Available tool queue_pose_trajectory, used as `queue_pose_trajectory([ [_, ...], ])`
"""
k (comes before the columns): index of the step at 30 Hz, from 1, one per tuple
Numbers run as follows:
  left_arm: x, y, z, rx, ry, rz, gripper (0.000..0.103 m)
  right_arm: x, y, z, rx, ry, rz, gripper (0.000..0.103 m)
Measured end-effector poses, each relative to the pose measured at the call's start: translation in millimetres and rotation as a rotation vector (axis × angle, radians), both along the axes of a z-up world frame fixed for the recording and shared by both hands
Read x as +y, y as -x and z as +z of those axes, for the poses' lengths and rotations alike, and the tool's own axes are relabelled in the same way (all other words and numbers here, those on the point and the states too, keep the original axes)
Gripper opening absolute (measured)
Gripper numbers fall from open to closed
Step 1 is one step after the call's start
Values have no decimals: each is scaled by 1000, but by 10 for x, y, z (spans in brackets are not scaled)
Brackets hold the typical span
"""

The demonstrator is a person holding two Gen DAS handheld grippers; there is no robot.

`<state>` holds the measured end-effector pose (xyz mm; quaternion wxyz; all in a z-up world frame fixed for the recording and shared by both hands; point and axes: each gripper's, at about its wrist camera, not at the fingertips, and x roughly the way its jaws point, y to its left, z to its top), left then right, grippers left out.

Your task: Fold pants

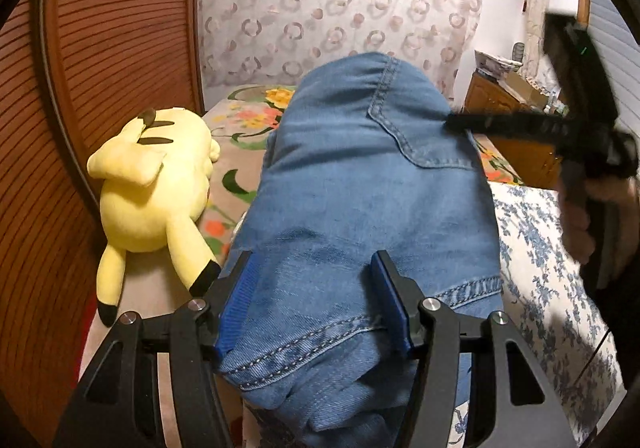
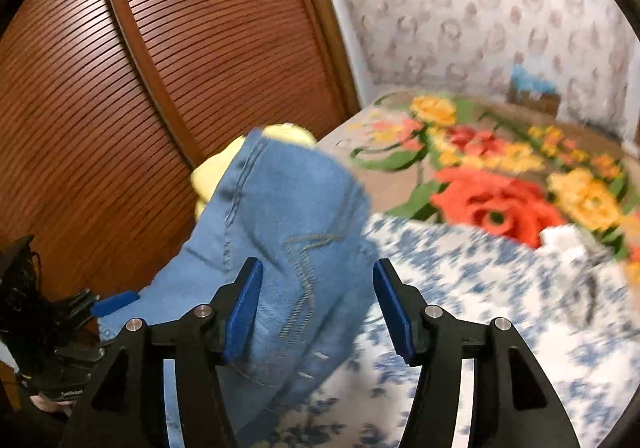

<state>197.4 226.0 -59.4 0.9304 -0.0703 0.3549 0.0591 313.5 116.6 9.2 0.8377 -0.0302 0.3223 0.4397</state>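
The folded blue jeans point(image 1: 360, 208) lie as a thick bundle on the bed, a back pocket facing up. My left gripper point(image 1: 314, 304) is open, its blue pads on either side of the hem end of the bundle, not clamped. In the left wrist view my right gripper point(image 1: 456, 122) reaches from the right and touches the jeans at the pocket edge; it is blurred. In the right wrist view the jeans point(image 2: 280, 232) lie ahead and left. My right gripper point(image 2: 318, 306) is open with the denim edge between its pads. The left gripper's blue pad point(image 2: 116, 302) shows at the lower left.
A yellow plush toy point(image 1: 156, 184) lies left of the jeans against the brown slatted wardrobe door point(image 1: 80, 128). The bed has a blue-and-white floral sheet point(image 2: 480, 308) and a bright flowered blanket point(image 2: 500, 184). A patterned curtain point(image 1: 340, 0) hangs behind; a wooden cabinet point(image 1: 500, 96) stands far right.
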Motion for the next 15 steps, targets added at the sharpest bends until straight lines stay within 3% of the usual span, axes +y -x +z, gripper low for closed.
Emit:
queue_pose_trajectory([
  [3, -18, 26, -49, 2, -1, 11, 60, -1, 269, 265, -83, -18, 3, 59],
  [6, -23, 42, -61, -5, 1, 13, 60, 116, 438, 334, -110, -47, 84, 46],
  [11, -34, 49, -99, -2, -7, 17, 60, 388, 408, 118, -143, 53, 80, 34],
  [15, -58, 65, -102, -16, -1, 7, 60, 439, 194, -178, -49, 105, 40, 34],
])
